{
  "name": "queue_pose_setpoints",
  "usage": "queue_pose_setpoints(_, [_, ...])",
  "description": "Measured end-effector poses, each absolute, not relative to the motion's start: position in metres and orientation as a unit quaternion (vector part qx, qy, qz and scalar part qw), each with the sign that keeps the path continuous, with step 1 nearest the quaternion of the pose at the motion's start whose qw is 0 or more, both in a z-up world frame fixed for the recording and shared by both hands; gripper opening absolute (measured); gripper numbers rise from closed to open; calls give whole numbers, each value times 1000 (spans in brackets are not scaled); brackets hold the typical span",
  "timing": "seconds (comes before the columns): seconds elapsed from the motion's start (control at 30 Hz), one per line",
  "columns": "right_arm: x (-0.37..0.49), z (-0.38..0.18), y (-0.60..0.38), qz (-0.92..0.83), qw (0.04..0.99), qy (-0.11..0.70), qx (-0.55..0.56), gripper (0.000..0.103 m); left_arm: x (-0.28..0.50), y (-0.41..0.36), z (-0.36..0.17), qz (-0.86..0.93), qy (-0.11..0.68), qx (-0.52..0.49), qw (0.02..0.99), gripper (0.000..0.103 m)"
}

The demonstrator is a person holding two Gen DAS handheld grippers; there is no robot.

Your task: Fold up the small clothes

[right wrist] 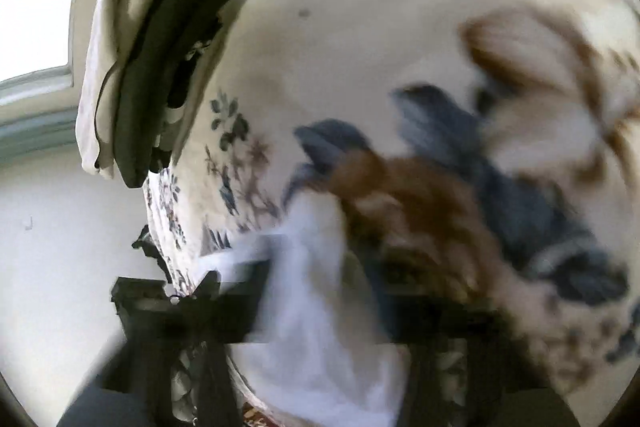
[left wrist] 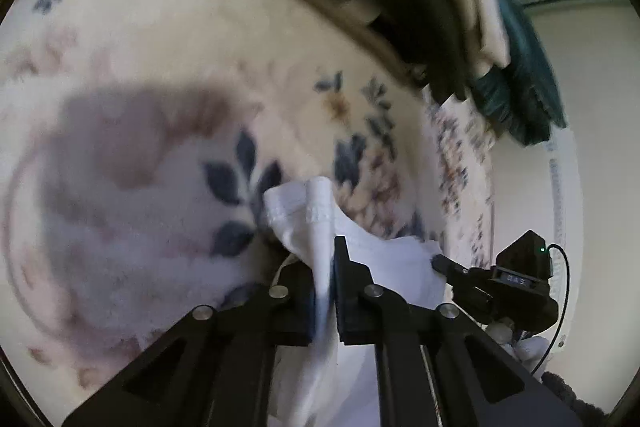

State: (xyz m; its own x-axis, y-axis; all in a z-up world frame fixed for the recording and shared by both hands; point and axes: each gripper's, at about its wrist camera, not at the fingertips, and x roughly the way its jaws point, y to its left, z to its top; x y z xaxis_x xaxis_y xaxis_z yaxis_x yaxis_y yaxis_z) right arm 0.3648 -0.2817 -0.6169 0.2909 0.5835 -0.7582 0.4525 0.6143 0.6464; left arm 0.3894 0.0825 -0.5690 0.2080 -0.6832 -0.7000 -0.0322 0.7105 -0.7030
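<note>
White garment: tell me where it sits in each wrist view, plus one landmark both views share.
Left wrist: white garment lower centre, pinched in the left claw.
Right wrist: lower centre, blurred, between the right claw's fingers.
Shared landmark: folded clothes stack, upper right in the left view, upper left in the right.

We count one white garment (left wrist: 384,259), two grippers, left (left wrist: 333,291) and right (left wrist: 438,261), one floral blanket (left wrist: 160,47), and one stack of folded clothes (right wrist: 136,87).

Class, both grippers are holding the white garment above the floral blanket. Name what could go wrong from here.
1. The left gripper pinches only a narrow bunched fold of the white garment, so it may slip out.
2. The right gripper view is motion-blurred, suggesting fast movement that could crease the fold.
3. The fluffy floral blanket may drag on the fabric.
</note>
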Motion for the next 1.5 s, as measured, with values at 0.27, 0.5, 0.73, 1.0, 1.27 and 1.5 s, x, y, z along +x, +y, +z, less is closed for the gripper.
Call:
queue_pose_setpoints(0.27, [394,-618,-261,13,683,619,388,3,388,106,-592,-192,597,-357,692,8])
queue_pose_setpoints(0.5, [356,-580,-282,21,694,600,397,44,363,112,-542,-167,582,-309,733,43])
queue_pose_setpoints(0.73, [306,-617,-237,113,588,632,492,62,335,82,-573,-169,630,-286,702,43])
queue_pose_setpoints(1.0, [304,-604,-261,18,657,646,389,62,319,136,-568,-123,614,-327,708,57])
queue_pose_setpoints(1.27, [307,-660,-291,122,588,691,402,74,324,110,-614,-244,613,-412,629,68])
queue_pose_setpoints(1.5, [319,-683,-272,212,558,663,452,75,335,70,-621,-274,609,-393,632,62])
